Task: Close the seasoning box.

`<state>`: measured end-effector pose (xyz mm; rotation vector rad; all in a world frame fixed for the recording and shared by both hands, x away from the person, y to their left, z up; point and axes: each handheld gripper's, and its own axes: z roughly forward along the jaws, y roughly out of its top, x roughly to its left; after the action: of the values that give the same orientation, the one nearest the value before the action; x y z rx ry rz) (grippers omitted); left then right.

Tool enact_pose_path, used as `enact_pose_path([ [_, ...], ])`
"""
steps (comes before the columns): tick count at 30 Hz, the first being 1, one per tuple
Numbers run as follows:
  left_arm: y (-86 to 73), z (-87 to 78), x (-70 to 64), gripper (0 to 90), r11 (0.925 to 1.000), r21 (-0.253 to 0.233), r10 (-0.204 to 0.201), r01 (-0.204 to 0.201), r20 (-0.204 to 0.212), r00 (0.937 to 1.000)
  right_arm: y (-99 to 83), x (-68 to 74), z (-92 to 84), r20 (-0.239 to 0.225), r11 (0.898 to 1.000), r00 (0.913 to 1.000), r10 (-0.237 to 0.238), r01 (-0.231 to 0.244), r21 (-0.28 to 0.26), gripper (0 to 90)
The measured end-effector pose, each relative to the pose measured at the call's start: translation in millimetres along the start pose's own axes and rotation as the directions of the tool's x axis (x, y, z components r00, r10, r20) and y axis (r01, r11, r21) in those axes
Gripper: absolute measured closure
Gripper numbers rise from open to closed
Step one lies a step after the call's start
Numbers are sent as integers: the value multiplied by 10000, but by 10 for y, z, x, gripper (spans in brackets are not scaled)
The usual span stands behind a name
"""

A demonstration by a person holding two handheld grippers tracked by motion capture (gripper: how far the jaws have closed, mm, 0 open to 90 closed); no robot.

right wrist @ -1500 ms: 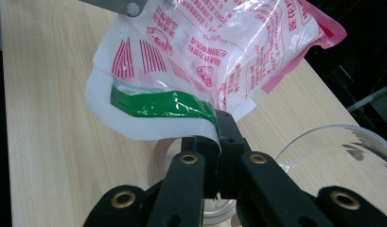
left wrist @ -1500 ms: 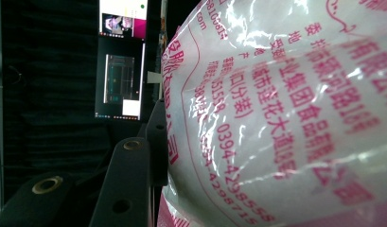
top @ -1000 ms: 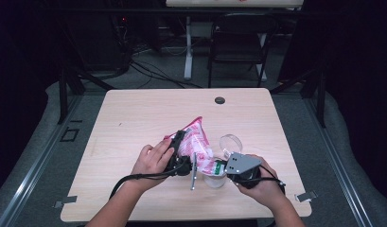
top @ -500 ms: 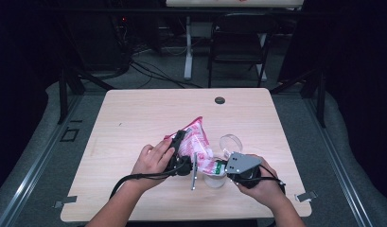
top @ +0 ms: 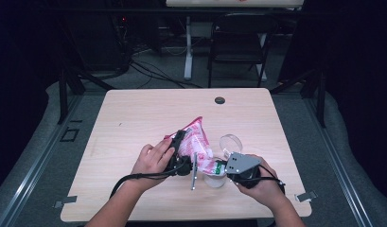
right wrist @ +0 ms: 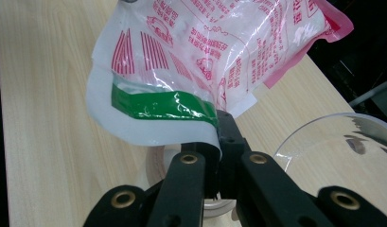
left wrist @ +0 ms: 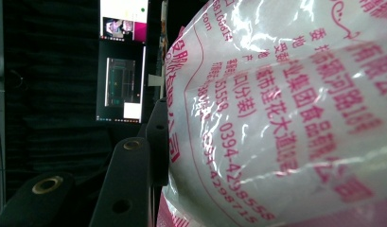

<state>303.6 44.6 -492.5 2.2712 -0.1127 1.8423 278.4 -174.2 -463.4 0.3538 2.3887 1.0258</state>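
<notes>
The bag [top: 196, 142] sits just below the tabletop [top: 134, 123] centre. The left tongs [top: 178, 150] are at its 9 o'clock, the right tongs [top: 218, 166] at 5 o'clock, the clear lid [top: 230, 142] at 3 o'clock, and the grommet [top: 220, 100] toward 1 o'clock near the far edge.

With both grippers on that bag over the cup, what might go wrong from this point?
1. The right gripper pinches only the thin edge of the bag; the slick film could slip out.
2. The left gripper holds the bag's body tilted over the clear cup; contents might miss its mouth and spill on the table.
3. The light cup, close under the grippers, could be knocked over.
</notes>
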Motion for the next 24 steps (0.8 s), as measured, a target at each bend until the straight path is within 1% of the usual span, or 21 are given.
enact_pose_path([
  [3, 3, -1, 4, 605, 10000, 31, -44, 44, 46, 10000, 0, 0, -2, 20, 10000, 10000, -6, 6, -3, 900],
  [4, 7, -2, 13, 605, 10000, 2, 45, -45, -16, 10000, 0, -1, -2, 27, 10000, 10000, -3, 3, -7, 900],
  [11, 16, -8, 33, 605, 10000, -20, 18, -19, -37, 10000, -3, -6, -3, 8, 10000, 10000, -15, 15, 26, 900],
  [12, 19, -10, 44, 606, 9999, -31, 118, -118, -119, 9999, -4, -6, -2, 10, 10000, 10000, -23, 23, 17, 900],
  [15, 17, -8, 42, 606, 9999, -107, 96, -97, -163, 9998, -3, -4, 0, 4, 10000, 10000, -12, 12, 23, 900],
  [22, 26, -11, 46, 606, 10000, -26, 93, -93, -112, 9999, -9, -9, -4, 5, 10000, 10000, -16, 16, 71, 900],
  [24, 29, -9, 38, 606, 10000, 17, 0, 0, -31, 10000, -13, -11, -2, 1, 10000, 10000, 5, -5, 76, 900],
])
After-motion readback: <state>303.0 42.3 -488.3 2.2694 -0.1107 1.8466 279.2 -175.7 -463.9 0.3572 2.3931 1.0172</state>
